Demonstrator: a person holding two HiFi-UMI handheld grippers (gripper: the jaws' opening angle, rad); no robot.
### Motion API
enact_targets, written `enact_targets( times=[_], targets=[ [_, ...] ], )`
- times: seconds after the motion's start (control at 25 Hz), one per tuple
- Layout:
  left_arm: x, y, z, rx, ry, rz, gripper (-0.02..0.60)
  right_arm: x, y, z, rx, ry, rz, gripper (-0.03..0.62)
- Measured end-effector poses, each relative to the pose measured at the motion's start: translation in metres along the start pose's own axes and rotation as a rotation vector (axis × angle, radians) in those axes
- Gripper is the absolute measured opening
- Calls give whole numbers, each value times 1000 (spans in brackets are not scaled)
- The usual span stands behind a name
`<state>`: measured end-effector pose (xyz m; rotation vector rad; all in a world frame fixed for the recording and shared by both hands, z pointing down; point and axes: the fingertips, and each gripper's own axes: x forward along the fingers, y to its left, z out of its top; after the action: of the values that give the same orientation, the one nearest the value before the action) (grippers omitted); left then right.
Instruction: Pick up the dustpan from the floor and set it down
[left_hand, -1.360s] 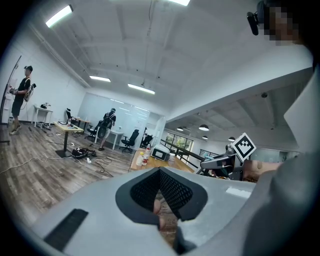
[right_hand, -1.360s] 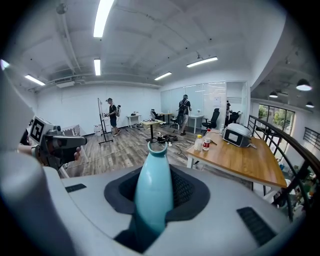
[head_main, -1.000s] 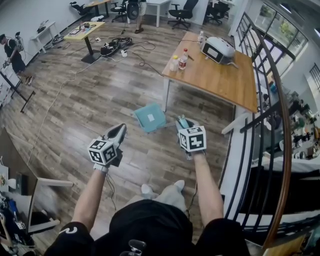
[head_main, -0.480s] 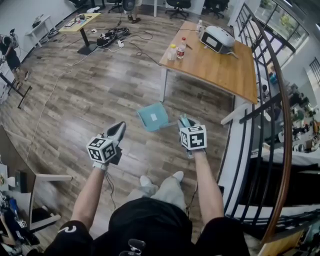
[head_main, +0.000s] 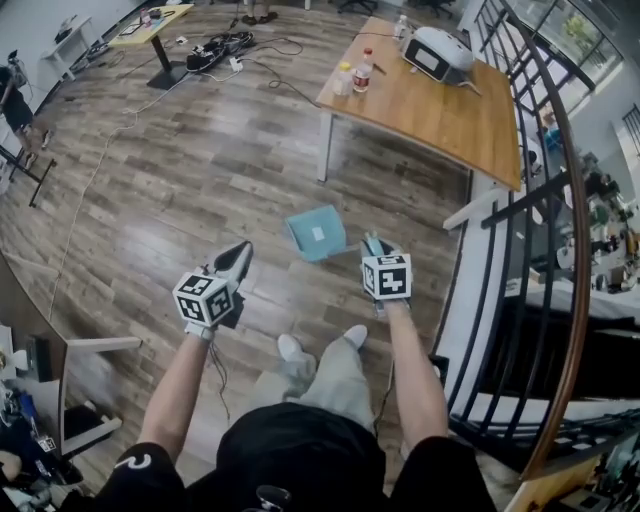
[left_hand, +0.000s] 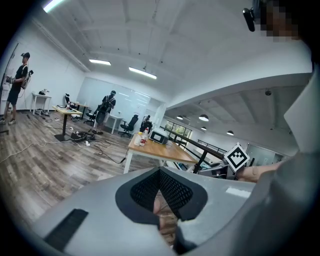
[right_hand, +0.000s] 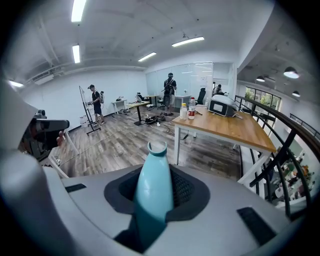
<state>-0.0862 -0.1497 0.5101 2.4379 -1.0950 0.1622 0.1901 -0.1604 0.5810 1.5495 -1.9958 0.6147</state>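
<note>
Both bare forearms reach up from the bottom of the head view, the left forearm (head_main: 178, 388) at lower left and the right forearm (head_main: 414, 372) at lower right, roughly parallel. The left gripper (head_main: 238, 258) sits left of centre, tilted toward the upper right, its jaws meeting at the tips with nothing between them. The right gripper (head_main: 372, 244), right of centre, points up the frame, its jaws clamped on the teal dustpan handle (right_hand: 154, 192).

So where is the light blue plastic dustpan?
Head view, centre-right: the dustpan, its handle in the right gripper, is near the wooden table.
</note>
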Motion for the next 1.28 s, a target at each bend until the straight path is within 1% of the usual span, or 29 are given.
enact_targets(
  times=[0.24, 0.4, 0.6, 0.76, 0.92, 1.04, 1.16, 1.28],
  targets=[
    [17, 5, -35, -10, 43, -1, -5, 27, -8, -43, 9, 51, -28, 87],
    [36, 11, -56, -2, 49, 2, -5, 53, -17, -64, 10, 71, -37, 89],
    [49, 25, -88, -15, 71, 17, -5, 87, -22, -95, 14, 96, -49, 89],
    [62, 38, -111, -21, 87, 27, -5, 116, -24, -118, 9, 115, -41, 89],
    [76, 56, -128, -27, 95, 43, -5, 145, -22, -127, 5, 105, -38, 89],
    [87, 68, -138, -35, 101, 53, -5, 167, -20, -144, -3, 139, -45, 89],
    [96, 76, -147, -42, 102, 54, -5, 188, -16, -154, -1, 136, -41, 89],
    [104, 82, -155, -47, 104, 56, -5, 205, -15, -165, -4, 156, -45, 89]
  ],
)
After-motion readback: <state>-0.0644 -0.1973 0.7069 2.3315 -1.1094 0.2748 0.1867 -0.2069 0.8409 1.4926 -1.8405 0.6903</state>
